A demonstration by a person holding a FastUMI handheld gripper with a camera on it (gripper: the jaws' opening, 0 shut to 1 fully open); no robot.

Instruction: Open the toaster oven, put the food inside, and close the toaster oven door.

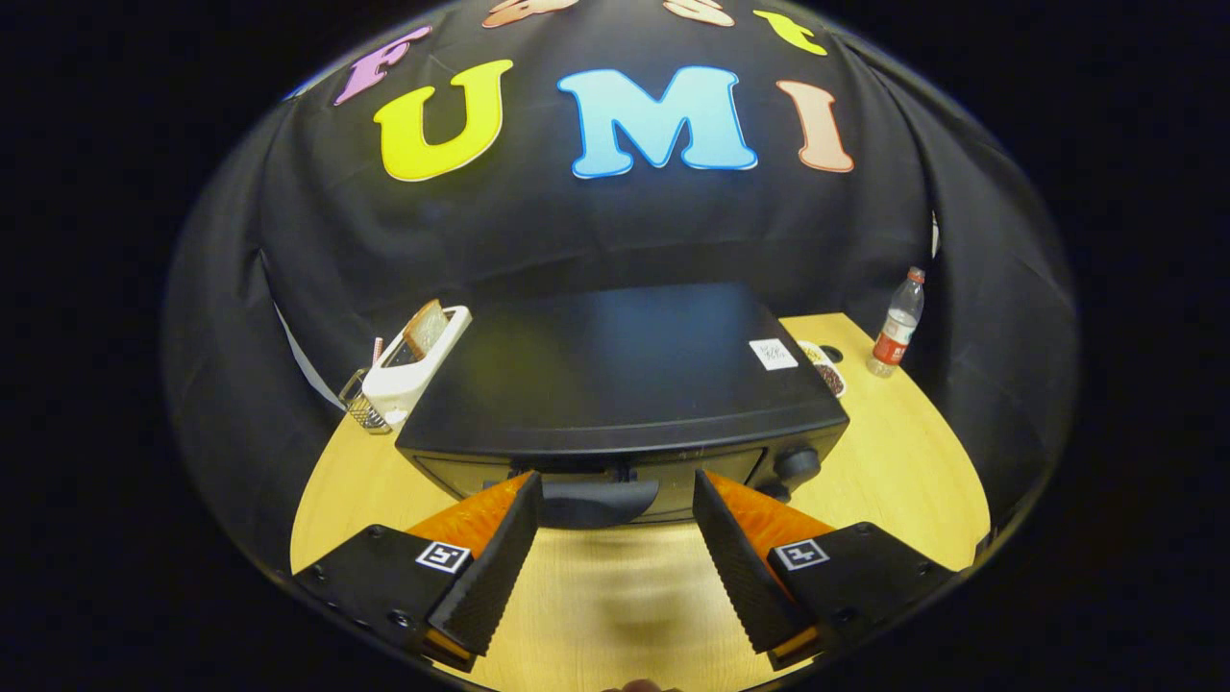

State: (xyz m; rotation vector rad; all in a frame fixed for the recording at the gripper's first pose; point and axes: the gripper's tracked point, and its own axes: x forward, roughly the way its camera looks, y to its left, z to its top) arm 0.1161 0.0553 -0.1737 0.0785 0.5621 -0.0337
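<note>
The gripper [615, 505] hangs wide open and empty, fingers flanking the closed toaster oven's [620, 384] door handle [598, 502], fitting either opening or just-closed.

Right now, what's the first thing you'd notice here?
The big black oven sits on the table just ahead of the open tongs, door shut, its handle between the fingertips. Behind its left side stands a white toaster with bread in it; a bottle stands far right.
</note>
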